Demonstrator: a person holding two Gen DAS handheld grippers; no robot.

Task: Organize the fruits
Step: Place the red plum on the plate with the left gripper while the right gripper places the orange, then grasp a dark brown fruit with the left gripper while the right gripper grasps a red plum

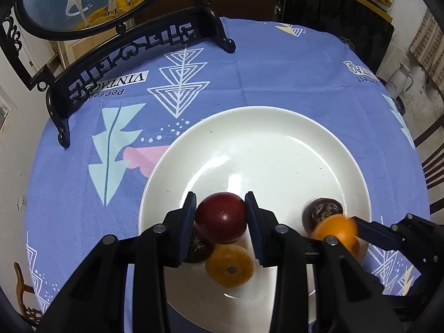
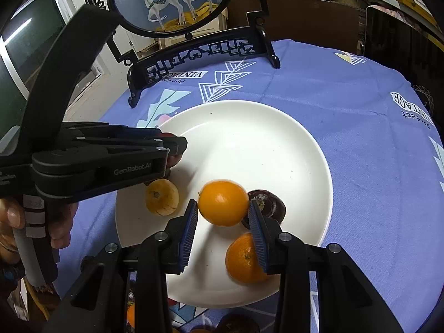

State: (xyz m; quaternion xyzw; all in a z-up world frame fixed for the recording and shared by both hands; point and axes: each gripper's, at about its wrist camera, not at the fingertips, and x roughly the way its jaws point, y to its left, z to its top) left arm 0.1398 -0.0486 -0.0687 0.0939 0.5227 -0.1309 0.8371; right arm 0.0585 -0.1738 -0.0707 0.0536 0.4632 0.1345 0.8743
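Observation:
A white plate (image 1: pixel 263 144) (image 2: pixel 249 138) lies on the blue patterned cloth. My left gripper (image 1: pixel 220 198) is shut on a dark red round fruit (image 1: pixel 220 217) just above the plate's near part. Under it lie an orange fruit (image 1: pixel 229 267) and a dark wrinkled fruit (image 1: pixel 198 247), half hidden by a finger. My right gripper (image 2: pixel 222 205) is shut on an orange (image 2: pixel 223 202) (image 1: pixel 337 231) low over the plate. Beside it rest a dark purple fruit (image 2: pixel 267 208) (image 1: pixel 323 211), another orange (image 2: pixel 244 258) and a yellowish fruit (image 2: pixel 162 197).
A black carved stand (image 1: pixel 125 55) (image 2: pixel 194 52) holding a round deer painting stands at the table's far left. A white jug (image 1: pixel 399 80) and a chair (image 1: pixel 433 166) sit beyond the right edge. More fruit (image 2: pixel 236 324) lies on the cloth near me. A hand (image 2: pixel 11 216) holds the left gripper.

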